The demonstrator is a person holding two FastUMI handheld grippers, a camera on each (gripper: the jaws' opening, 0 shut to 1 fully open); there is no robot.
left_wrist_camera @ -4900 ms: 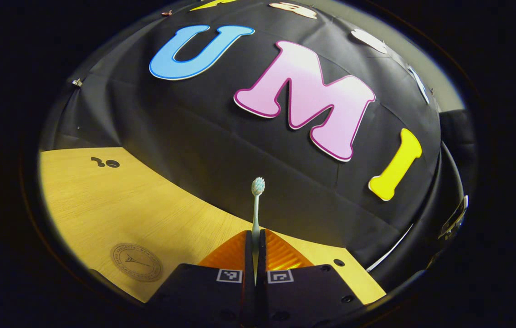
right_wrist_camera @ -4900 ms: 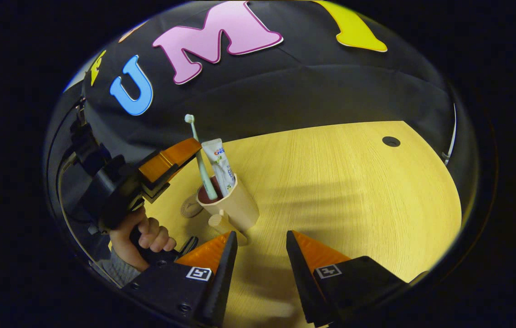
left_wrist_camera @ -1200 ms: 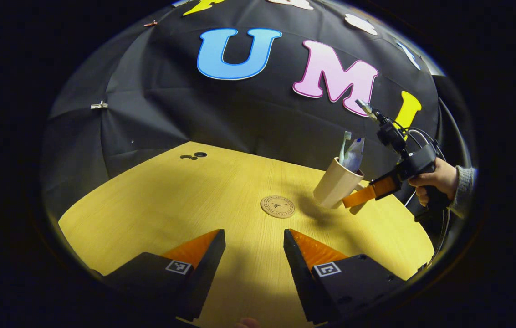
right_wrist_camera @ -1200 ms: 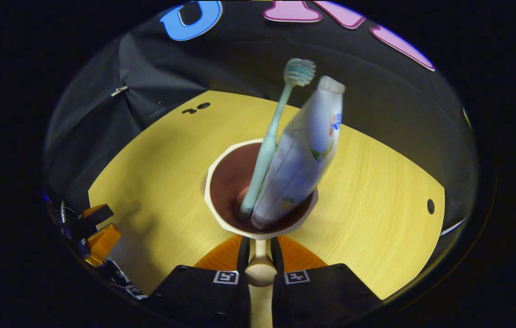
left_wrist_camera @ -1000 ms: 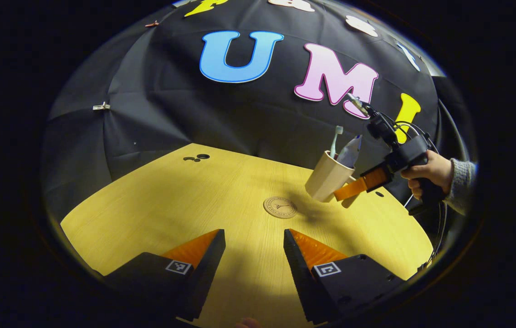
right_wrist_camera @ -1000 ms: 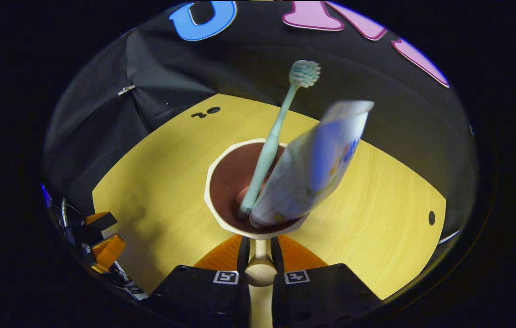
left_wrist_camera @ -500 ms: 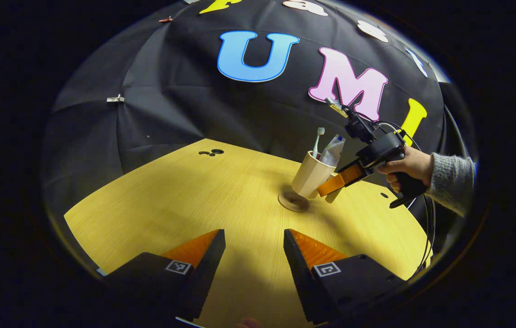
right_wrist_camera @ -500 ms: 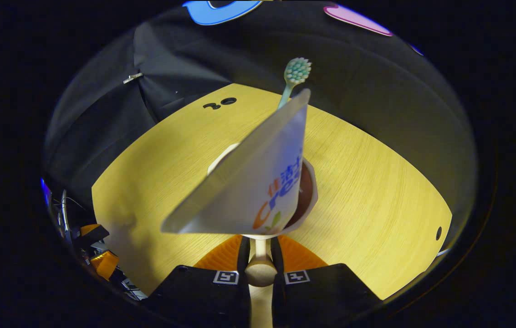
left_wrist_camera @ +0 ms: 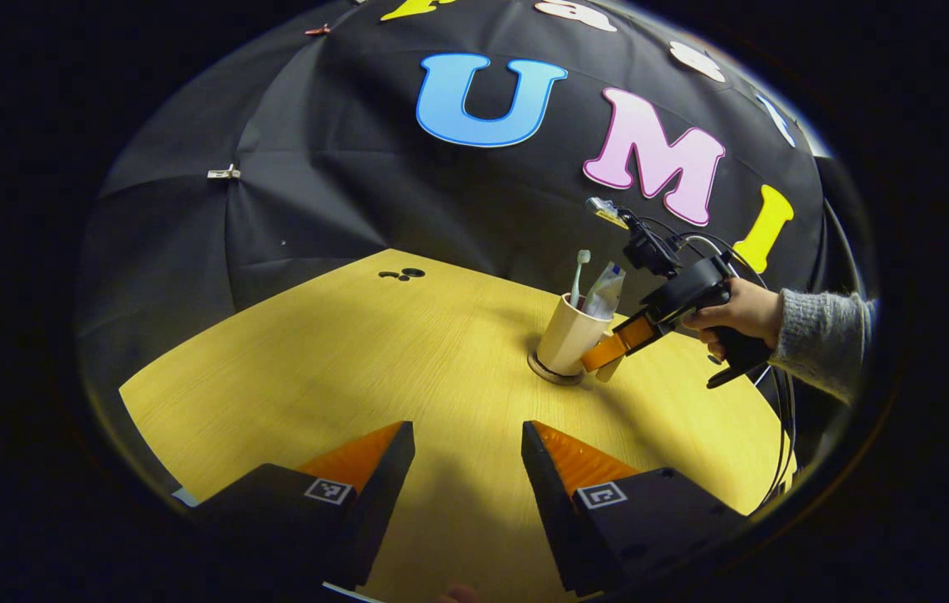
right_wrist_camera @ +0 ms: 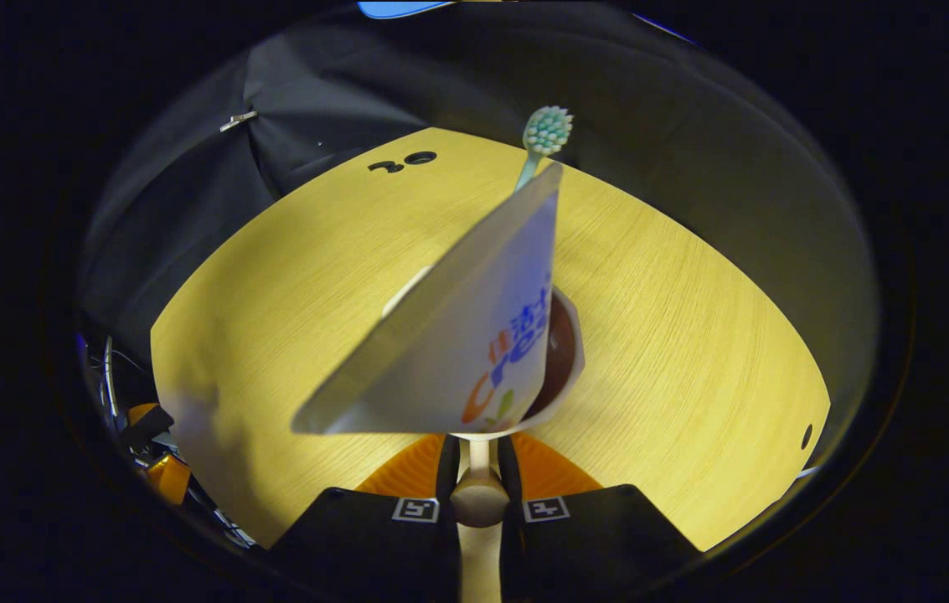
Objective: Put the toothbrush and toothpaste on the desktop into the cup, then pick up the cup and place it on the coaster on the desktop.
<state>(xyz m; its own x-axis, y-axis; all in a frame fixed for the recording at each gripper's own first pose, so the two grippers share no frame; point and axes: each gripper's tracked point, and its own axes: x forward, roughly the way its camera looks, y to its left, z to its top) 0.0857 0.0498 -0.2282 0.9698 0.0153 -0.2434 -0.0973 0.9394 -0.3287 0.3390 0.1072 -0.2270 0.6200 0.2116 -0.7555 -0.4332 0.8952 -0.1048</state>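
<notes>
The cup (left_wrist_camera: 564,337) stands on the coaster (left_wrist_camera: 552,374) on the wooden desktop (left_wrist_camera: 373,368), with the toothbrush (left_wrist_camera: 579,275) and toothpaste (left_wrist_camera: 605,291) upright inside it. The right gripper (right_wrist_camera: 474,465) has both fingers closed on the cup's handle (right_wrist_camera: 478,494), held by a hand (left_wrist_camera: 738,311) in a grey sleeve (left_wrist_camera: 817,335). The left gripper (left_wrist_camera: 467,452) hovers well apart from the cup, fingers wide and holding nothing.

A yellow wooden desk (left_wrist_camera: 340,352) spreads ahead of the claw, with dark holes (left_wrist_camera: 403,274) far ahead-left by the black cloth (left_wrist_camera: 315,209), which carries a clip (left_wrist_camera: 223,173).
</notes>
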